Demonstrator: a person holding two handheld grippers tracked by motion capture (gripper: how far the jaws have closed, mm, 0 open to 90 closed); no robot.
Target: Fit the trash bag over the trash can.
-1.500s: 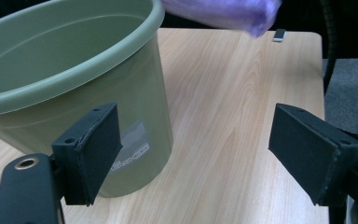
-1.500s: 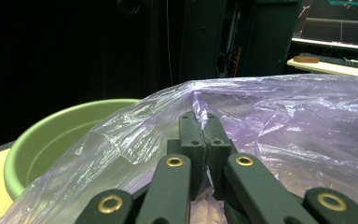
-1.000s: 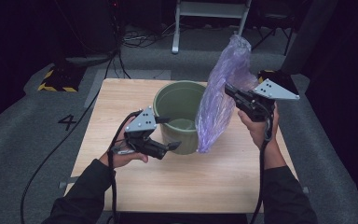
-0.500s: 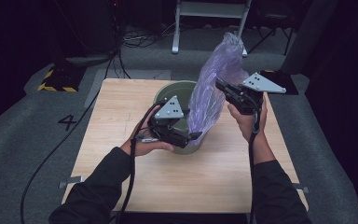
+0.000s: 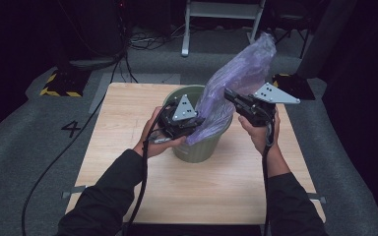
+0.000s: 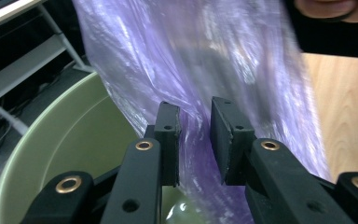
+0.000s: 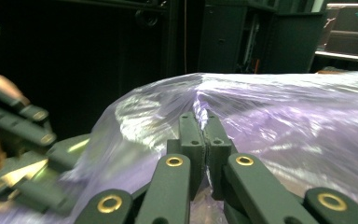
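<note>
A purple plastic bag (image 5: 241, 69) hangs over a green bin (image 5: 197, 147) on the wooden table (image 5: 123, 113), its lower end down inside the bin. My right gripper (image 5: 227, 93) is shut on the bag's side; in the right gripper view its jaws (image 7: 204, 126) pinch a fold of the film (image 7: 284, 121). My left gripper (image 5: 199, 121) is at the bin's near rim, against the bag's lower part. In the left gripper view its jaws (image 6: 196, 135) have just been closing, with the bag (image 6: 191, 56) between them and a narrow gap still showing above the bin (image 6: 74, 135).
The table stands on grey carpet marked with a 4 (image 5: 72, 129). A white metal stand (image 5: 221, 19) and cables lie behind it. A black-and-yellow floor block (image 5: 61, 83) sits at the back left. The left gripper (image 7: 23, 126) shows blurred in the right gripper view.
My left gripper moved right, from the bin's left side up to the bag, and its jaws narrowed around the film. My right gripper shifted left with the bag, which now leans over the bin.
</note>
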